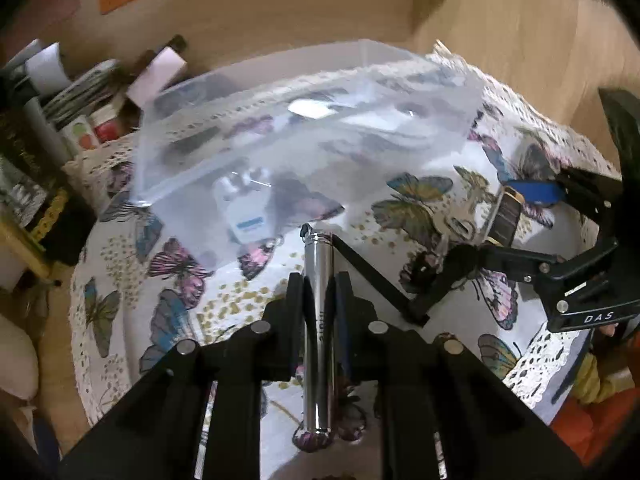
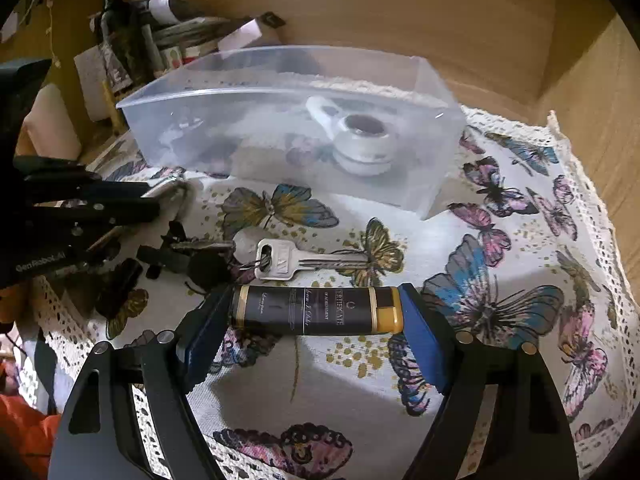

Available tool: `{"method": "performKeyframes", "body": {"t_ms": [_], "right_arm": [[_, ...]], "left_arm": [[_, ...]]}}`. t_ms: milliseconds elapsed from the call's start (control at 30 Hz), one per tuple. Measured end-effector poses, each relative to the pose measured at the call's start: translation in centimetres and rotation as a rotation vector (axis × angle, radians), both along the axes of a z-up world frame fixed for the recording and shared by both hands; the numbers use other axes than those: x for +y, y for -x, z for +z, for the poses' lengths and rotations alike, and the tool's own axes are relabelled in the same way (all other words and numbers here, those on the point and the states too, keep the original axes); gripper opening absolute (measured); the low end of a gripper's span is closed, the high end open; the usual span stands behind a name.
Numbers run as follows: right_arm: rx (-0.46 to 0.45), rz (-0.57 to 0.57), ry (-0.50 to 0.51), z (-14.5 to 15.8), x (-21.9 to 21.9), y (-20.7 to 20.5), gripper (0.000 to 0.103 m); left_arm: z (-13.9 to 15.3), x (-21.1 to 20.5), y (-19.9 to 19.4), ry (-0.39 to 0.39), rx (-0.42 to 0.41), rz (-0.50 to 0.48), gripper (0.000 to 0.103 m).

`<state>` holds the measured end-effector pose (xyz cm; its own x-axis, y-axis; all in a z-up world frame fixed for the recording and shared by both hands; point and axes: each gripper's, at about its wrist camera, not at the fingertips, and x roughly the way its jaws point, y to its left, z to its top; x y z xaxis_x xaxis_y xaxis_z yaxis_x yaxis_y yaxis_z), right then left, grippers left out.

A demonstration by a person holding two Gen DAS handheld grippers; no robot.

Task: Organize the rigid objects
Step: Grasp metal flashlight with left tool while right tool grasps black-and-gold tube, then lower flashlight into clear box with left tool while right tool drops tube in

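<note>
Butterfly-print tablecloth (image 2: 328, 392) covers the table. Your left gripper (image 1: 319, 292) pinches a chrome cylinder (image 1: 318, 320) at frame centre, below the clear bin (image 1: 280, 128). Your right gripper (image 2: 316, 312) clamps a dark tube (image 2: 316, 310) endwise, keys (image 2: 280, 264) just above.

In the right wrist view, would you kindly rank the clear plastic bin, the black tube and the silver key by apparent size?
1. Clear plastic bin, largest.
2. Black tube, held end to end between the right tongs; nearness inflates it.
3. Silver key, smallest, though its length nearly matches the tube's.
</note>
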<state>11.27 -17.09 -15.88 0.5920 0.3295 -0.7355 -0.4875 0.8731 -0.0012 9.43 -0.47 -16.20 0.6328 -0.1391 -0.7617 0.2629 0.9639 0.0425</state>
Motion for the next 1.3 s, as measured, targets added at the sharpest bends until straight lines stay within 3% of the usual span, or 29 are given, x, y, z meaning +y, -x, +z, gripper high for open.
{"method": "performKeyframes", "body": {"t_ms": [167,467,833,1033,1300], "right_arm": [[-0.031,-0.031,-0.030,1.2,-0.9,0.1,0.079],[-0.164,-0.085,-0.143,6.7,-2.4,-0.1,0.079],[-0.288,-0.058,-0.223,11.3,-0.5,-2.0,0.080],[-0.314,-0.025,-0.228,12.6,1.1,-3.6,0.080],[-0.226,0.031,-0.192,10.1,5.0,-7.1,0.080]], "left_arm": [[2.1,1.5,1.2,0.044,-0.068,0.049,0.015],[7.3,3.5,2.8,0.115,-0.240,0.113,0.015],[12.4,3.9,2.3,0.157,-0.401,0.126,0.015],[13.1,4.8,0.2,0.176,-0.411,0.151,0.015],[10.5,6.4,-4.8,0.177,-0.298,0.222,0.015]]}}
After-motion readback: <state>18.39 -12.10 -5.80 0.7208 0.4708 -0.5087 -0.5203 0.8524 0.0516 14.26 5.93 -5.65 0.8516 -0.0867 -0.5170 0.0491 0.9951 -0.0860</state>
